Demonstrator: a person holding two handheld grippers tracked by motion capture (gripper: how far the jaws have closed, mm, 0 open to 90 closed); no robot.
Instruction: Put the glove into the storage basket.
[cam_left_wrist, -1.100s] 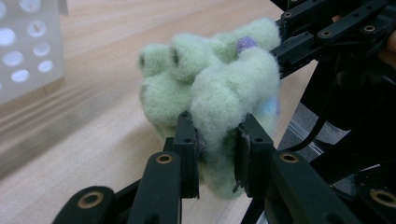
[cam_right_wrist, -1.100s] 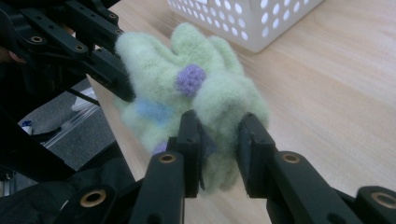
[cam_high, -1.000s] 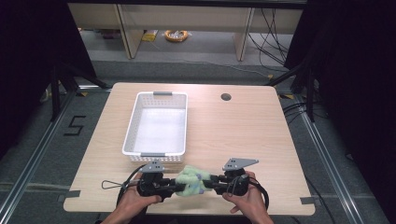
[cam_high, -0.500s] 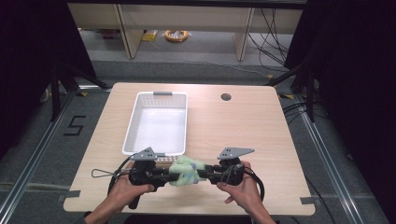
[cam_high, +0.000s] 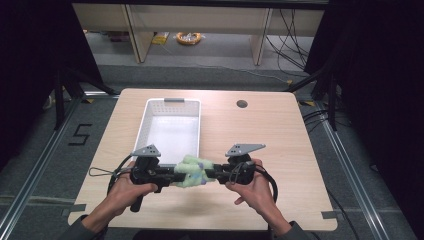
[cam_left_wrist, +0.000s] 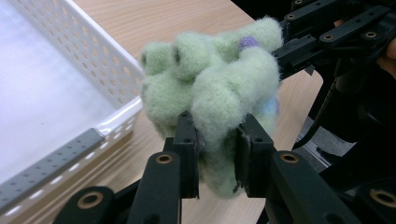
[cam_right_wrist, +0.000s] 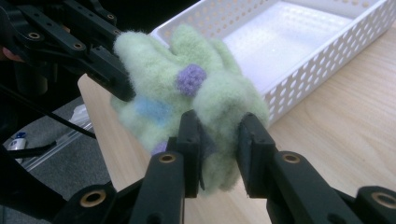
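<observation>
The wooden table (cam_high: 280, 150) stands on grey floor with dark curtains at both sides. On it, the white basket (cam_high: 172, 125) sits left of centre. Since a second ago both hands have risen and moved farther, toward its near end. The left gripper (cam_high: 172, 176) and right gripper (cam_high: 209, 174) each clench the green fuzzy glove (cam_high: 191, 171) between them, lifted. The right gripper view shows its purple dot (cam_right_wrist: 190, 78).

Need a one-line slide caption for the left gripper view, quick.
Left gripper clamps a fuzzy green glove beside the white basket, the right gripper gripping its far side.
</observation>
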